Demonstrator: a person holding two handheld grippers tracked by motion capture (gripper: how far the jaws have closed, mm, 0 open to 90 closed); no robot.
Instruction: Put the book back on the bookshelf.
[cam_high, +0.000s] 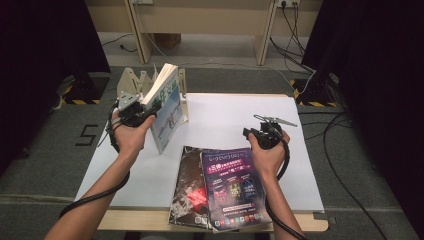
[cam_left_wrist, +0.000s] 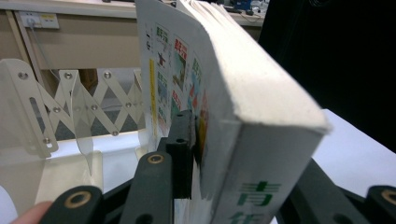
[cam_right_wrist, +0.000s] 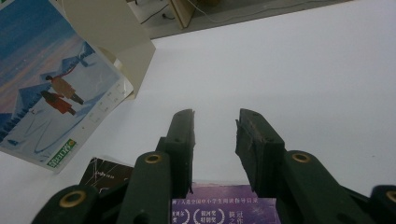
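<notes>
A thick paperback book (cam_high: 165, 100) with a white and blue cover stands tilted on its lower edge at the table's back left. My left gripper (cam_high: 144, 108) is shut on it from the left. In the left gripper view the book (cam_left_wrist: 252, 107) sits between the jaws, with the left pad (cam_left_wrist: 183, 140) pressed on its cover and the other jaw hidden behind it. My right gripper (cam_high: 252, 133) hovers open at the centre right, with nothing between its fingers (cam_right_wrist: 182, 135). It is just beyond the top edge of a purple magazine (cam_high: 232, 185), whose top edge (cam_right_wrist: 224, 210) lies under the jaws.
A pale folding book rack (cam_high: 132, 80) stands just behind the held book, its lattice (cam_left_wrist: 70, 102) close to the left jaw. A dark magazine (cam_high: 189, 187) lies under the purple one at the front edge. The white table top (cam_high: 240, 115) stretches back and right.
</notes>
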